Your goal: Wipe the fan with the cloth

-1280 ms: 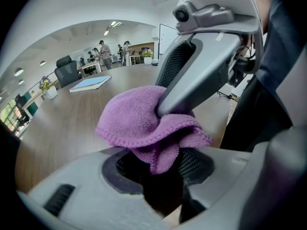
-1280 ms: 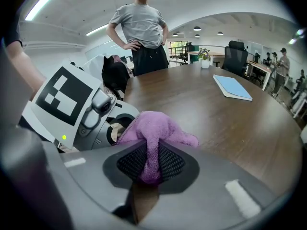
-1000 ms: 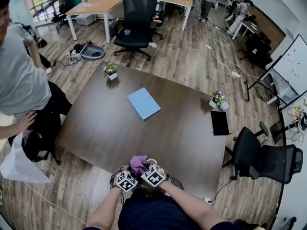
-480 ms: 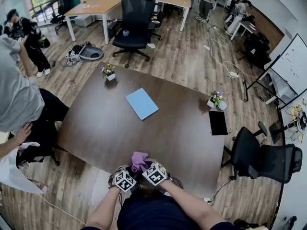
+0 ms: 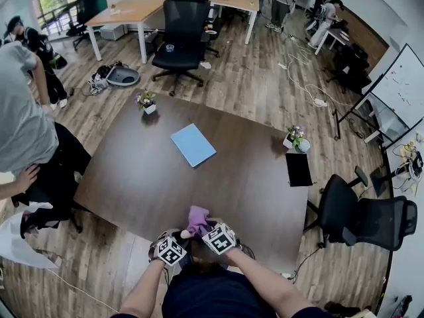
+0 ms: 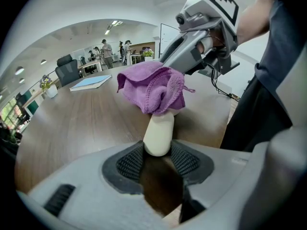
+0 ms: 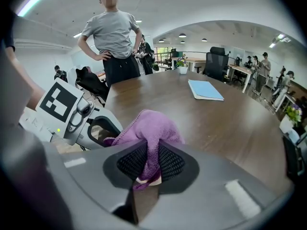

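Observation:
My left gripper (image 6: 158, 150) is shut on the white handle of a small fan (image 6: 159, 131), held upright near the table's near edge. A purple cloth (image 6: 153, 87) is draped over the fan's top and hides its head. My right gripper (image 7: 149, 164) is shut on that cloth (image 7: 148, 131), a fold pinched between its pads. In the head view the cloth (image 5: 197, 218) bunches just above the two marker cubes, the left gripper (image 5: 179, 240) and the right gripper (image 5: 207, 230) close together. The right gripper (image 6: 201, 37) reaches in from the upper right in the left gripper view.
The dark wooden table (image 5: 146, 177) carries a blue notebook (image 5: 193, 144), two small flower pots (image 5: 146, 101) (image 5: 295, 138) and a black tablet (image 5: 299, 169). A person in a grey shirt (image 5: 23, 124) stands at the table's left side. A black office chair (image 5: 354, 214) stands at the right.
My right gripper with the cloth has shifted a little to the right and away over the fan. The left gripper has kept still. The person at the left has moved slightly.

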`<state>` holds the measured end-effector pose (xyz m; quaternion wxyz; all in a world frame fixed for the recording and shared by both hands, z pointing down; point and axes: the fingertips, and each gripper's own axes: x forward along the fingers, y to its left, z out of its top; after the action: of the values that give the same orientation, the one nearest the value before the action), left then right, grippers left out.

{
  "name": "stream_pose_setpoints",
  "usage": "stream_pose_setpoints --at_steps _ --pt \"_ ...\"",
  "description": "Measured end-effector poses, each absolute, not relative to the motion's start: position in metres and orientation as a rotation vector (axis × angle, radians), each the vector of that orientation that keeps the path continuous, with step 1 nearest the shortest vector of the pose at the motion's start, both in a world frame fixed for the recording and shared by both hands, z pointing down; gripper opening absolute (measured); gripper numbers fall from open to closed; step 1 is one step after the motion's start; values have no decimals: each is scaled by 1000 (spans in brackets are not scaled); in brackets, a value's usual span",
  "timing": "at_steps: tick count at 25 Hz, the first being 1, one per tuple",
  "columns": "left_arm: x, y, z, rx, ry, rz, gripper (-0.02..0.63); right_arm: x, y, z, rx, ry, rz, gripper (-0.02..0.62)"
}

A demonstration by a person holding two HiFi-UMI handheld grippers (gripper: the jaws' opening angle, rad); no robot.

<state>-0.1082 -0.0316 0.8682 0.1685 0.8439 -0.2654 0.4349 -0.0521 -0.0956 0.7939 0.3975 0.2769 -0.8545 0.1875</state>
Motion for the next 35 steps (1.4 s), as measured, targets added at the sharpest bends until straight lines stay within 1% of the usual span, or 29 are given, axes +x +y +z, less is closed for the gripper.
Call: stream_pose_setpoints --at_steps 22,35 --pt "-111 -32 867 2377 -766 1229 173 -1 -78 797 761 -2118 506 72" --pt "-111 -32 867 2364 -763 1229 173 -5 -54 798 697 -2123 520 72"
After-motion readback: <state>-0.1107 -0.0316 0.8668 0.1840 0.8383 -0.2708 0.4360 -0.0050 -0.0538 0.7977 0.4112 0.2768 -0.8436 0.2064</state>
